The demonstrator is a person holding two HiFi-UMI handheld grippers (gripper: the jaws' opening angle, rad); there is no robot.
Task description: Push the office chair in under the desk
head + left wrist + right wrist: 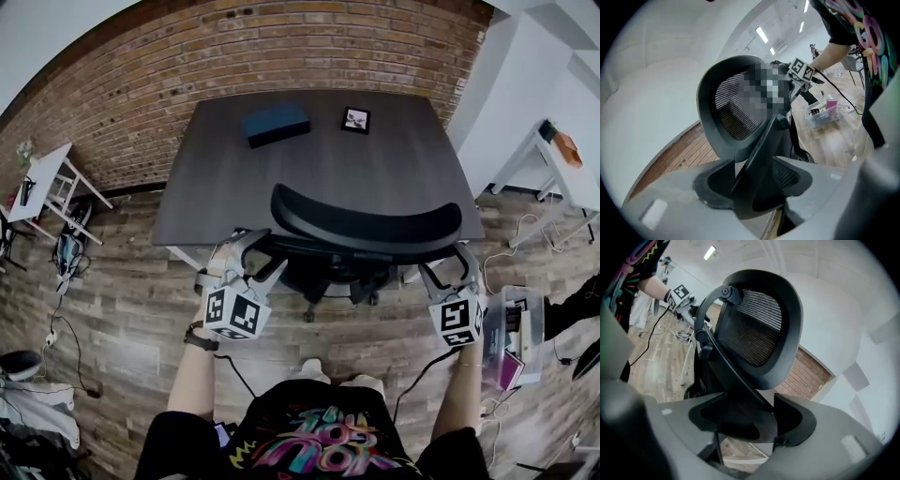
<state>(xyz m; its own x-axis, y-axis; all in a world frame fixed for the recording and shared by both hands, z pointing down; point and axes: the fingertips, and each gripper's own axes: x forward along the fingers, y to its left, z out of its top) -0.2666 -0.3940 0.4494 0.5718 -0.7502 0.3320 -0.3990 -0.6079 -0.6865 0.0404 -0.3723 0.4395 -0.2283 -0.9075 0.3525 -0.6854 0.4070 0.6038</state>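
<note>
The black office chair [366,225] stands on the wooden floor with its curved backrest toward me and its seat partly under the dark desk [309,178]. My left gripper [246,248] is at the chair's left side and my right gripper [452,267] is at its right side. In the left gripper view the mesh backrest [729,112] rises ahead, and a black frame strut [761,154] fills the gap of the left gripper [757,187], pads against it. In the right gripper view the right gripper [761,427] likewise clasps a black strut [736,380] below the backrest [759,329].
A blue box [275,123] and a small framed picture [355,119] lie on the desk by the brick wall [234,47]. A white side table [47,183] stands left, a white desk [562,159] right. A clear plastic bin [511,342] and cables sit on the floor by my right arm.
</note>
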